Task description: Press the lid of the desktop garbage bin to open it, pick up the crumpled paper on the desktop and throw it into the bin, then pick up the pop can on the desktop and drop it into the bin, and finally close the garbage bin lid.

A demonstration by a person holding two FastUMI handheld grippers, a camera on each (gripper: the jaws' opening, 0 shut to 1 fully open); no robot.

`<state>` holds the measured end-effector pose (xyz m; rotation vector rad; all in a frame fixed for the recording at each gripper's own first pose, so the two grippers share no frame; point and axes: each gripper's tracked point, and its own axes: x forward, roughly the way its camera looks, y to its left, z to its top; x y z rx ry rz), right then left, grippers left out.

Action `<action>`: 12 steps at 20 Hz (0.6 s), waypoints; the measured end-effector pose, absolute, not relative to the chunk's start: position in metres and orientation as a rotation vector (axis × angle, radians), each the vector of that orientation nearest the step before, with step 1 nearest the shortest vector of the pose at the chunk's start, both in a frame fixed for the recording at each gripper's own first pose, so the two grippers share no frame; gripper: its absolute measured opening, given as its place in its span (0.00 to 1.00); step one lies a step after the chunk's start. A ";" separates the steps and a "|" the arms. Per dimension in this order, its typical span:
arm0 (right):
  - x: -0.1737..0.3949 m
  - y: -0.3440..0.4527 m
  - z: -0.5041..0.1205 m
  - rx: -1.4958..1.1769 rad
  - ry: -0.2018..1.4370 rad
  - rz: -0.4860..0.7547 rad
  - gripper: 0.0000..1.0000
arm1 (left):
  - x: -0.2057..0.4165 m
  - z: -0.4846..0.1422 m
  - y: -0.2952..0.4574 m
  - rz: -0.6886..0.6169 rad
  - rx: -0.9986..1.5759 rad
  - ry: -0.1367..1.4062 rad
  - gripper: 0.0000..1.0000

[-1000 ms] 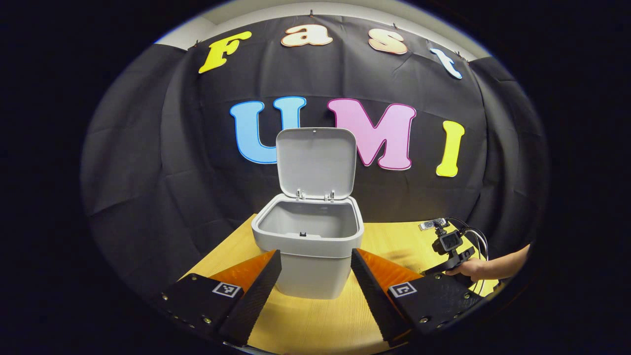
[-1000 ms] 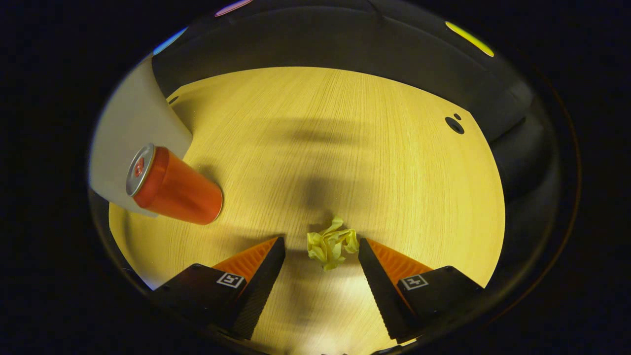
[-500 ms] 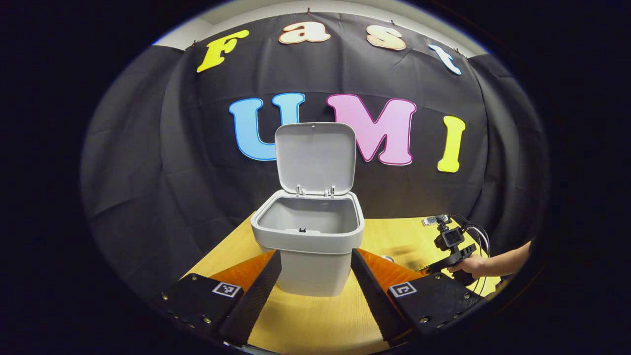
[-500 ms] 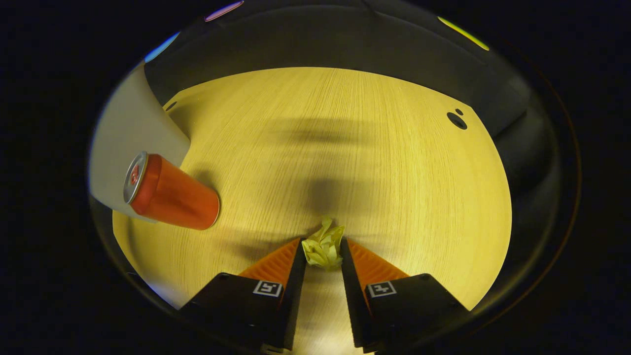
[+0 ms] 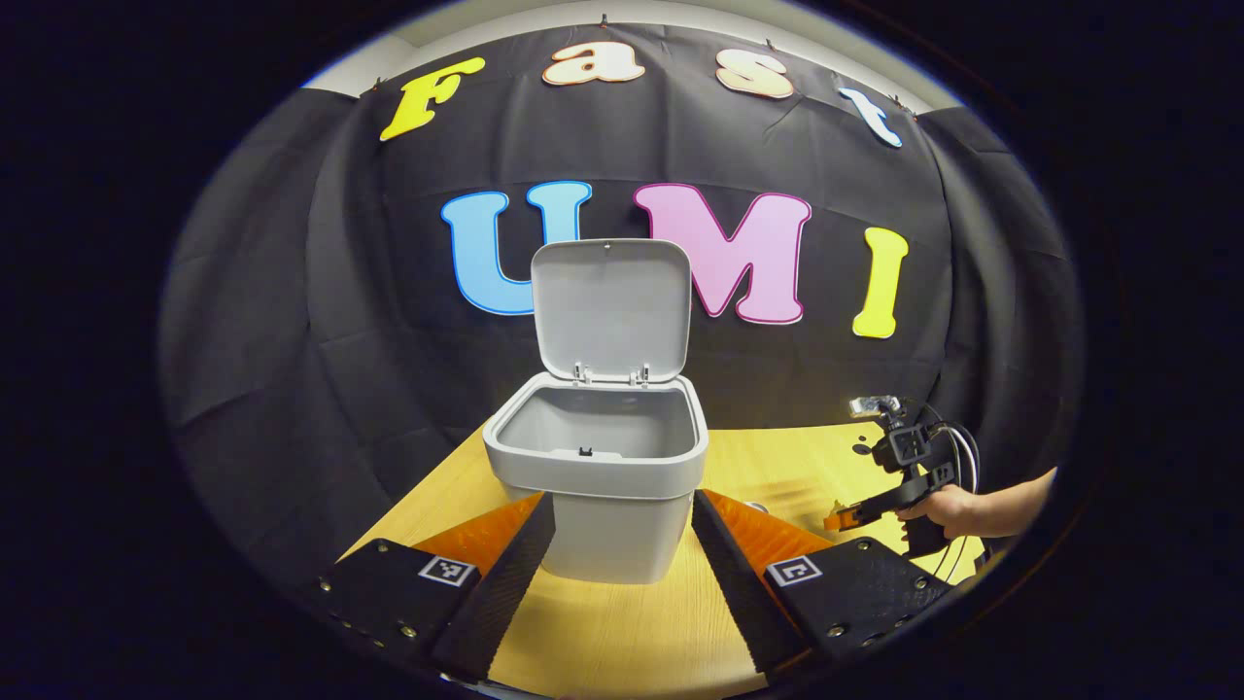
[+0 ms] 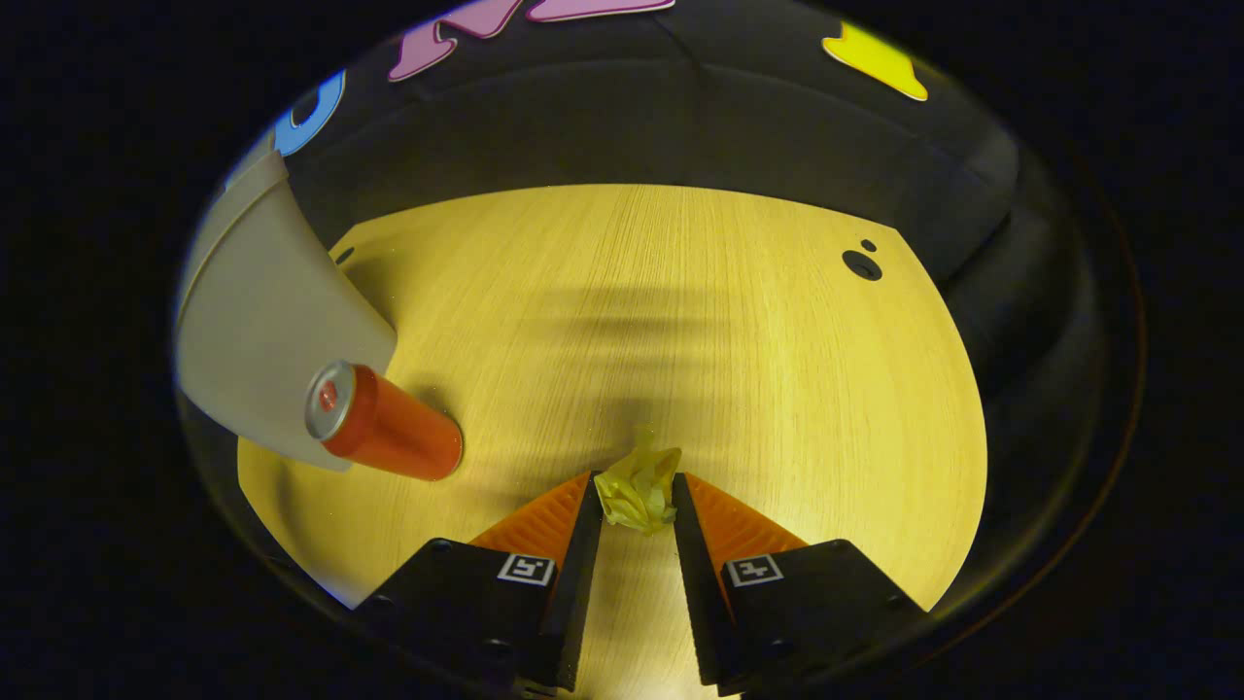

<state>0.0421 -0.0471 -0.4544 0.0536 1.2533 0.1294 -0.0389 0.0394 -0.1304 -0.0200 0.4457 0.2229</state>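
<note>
The grey garbage bin (image 5: 598, 486) stands on the wooden table with its lid (image 5: 610, 309) swung upright. My left gripper (image 5: 622, 515) is open, its fingers level with the bin's lower body on either side, not touching it. In the right gripper view, my right gripper (image 6: 634, 498) is shut on the yellow crumpled paper (image 6: 639, 491), held above the tabletop. An orange pop can (image 6: 387, 437) stands to the left, in front of the bin's wall (image 6: 262, 340). In the left gripper view the right gripper (image 5: 855, 513) shows far right, held by a hand (image 5: 948, 510).
The wooden table (image 6: 680, 321) stretches ahead of the right gripper, with two small dark holes (image 6: 861, 262) near its far right corner. Black cloth hangs close behind the table. Cables (image 5: 957, 457) trail from the far right gripper.
The right gripper closed on the crumpled paper and then lifted it off the table, tilting upward. The left gripper drifted slightly; the bin sits a little left in its view.
</note>
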 end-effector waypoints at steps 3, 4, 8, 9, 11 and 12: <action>0.054 -0.051 -0.413 0.056 1.177 0.127 0.49 | -0.038 -0.131 0.035 0.200 -0.025 0.440 0.93; 0.060 -0.051 -0.400 0.057 1.148 0.129 0.49 | -0.037 -0.131 0.034 0.194 -0.025 0.439 0.93; 0.081 -0.040 -0.336 0.070 1.024 0.158 0.49 | -0.040 -0.132 0.031 0.173 -0.041 0.437 0.93; 0.087 -0.036 -0.320 0.060 0.996 0.178 0.49 | -0.041 -0.132 0.030 0.169 -0.043 0.435 0.93; 0.095 -0.028 -0.285 0.043 0.939 0.218 0.49 | -0.043 -0.132 0.030 0.161 -0.038 0.432 0.93; 0.100 -0.023 -0.266 0.035 0.909 0.237 0.48 | -0.044 -0.131 0.032 0.161 -0.036 0.430 0.93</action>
